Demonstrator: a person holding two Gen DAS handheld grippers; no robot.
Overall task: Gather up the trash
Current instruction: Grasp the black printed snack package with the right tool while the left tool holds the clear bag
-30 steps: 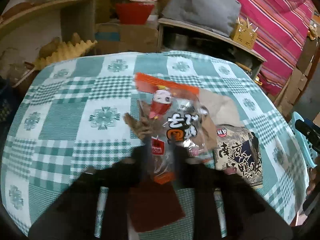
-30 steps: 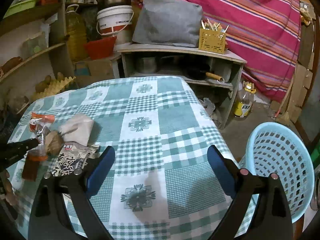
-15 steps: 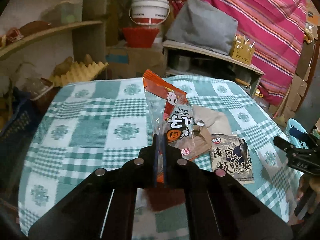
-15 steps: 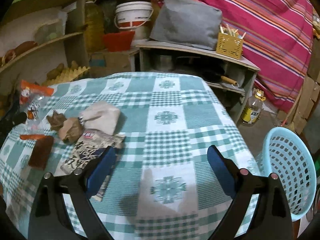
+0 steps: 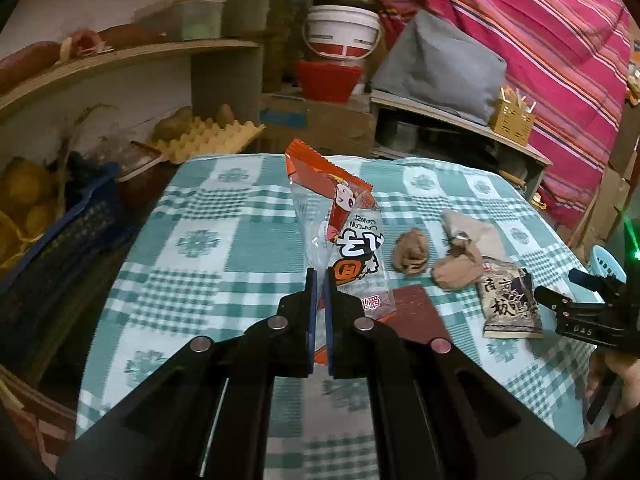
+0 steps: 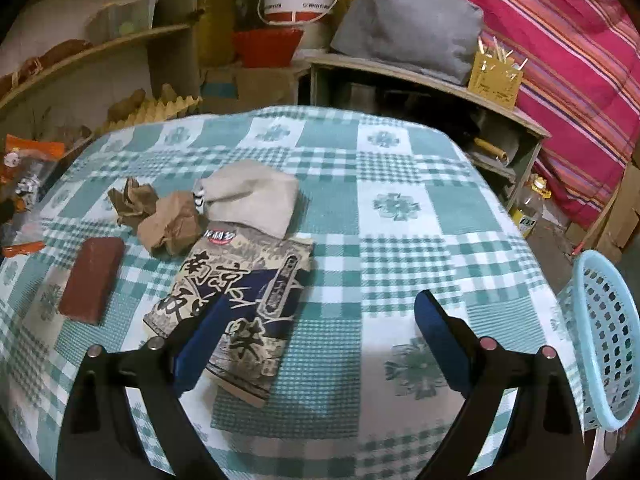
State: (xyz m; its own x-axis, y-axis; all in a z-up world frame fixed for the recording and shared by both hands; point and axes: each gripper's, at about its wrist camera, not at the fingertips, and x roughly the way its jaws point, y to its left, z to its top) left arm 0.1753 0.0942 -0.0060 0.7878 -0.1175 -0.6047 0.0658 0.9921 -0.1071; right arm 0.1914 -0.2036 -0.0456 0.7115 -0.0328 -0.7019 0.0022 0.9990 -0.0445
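My left gripper (image 5: 319,280) is shut on a clear-and-orange snack wrapper (image 5: 344,236) and holds it upright above the table; the wrapper also shows at the far left in the right wrist view (image 6: 24,168). My right gripper (image 6: 320,320) is open and empty, its left finger over a dark printed snack bag (image 6: 244,304) (image 5: 508,304). Two crumpled brown paper wads (image 6: 172,224) (image 5: 412,250), a beige paper bag (image 6: 256,200) and a flat red-brown packet (image 6: 92,276) (image 5: 416,312) lie on the green checked tablecloth (image 6: 400,240).
A light blue plastic basket (image 6: 608,340) stands on the floor at the table's right. Shelves with buckets, an egg tray (image 5: 208,136) and a grey cushion (image 6: 404,24) are behind the table. A crate (image 5: 60,232) sits at the table's left.
My left gripper shut on the snack wrapper and lifted it off the table. My right gripper moved left over the printed snack bag, still open.
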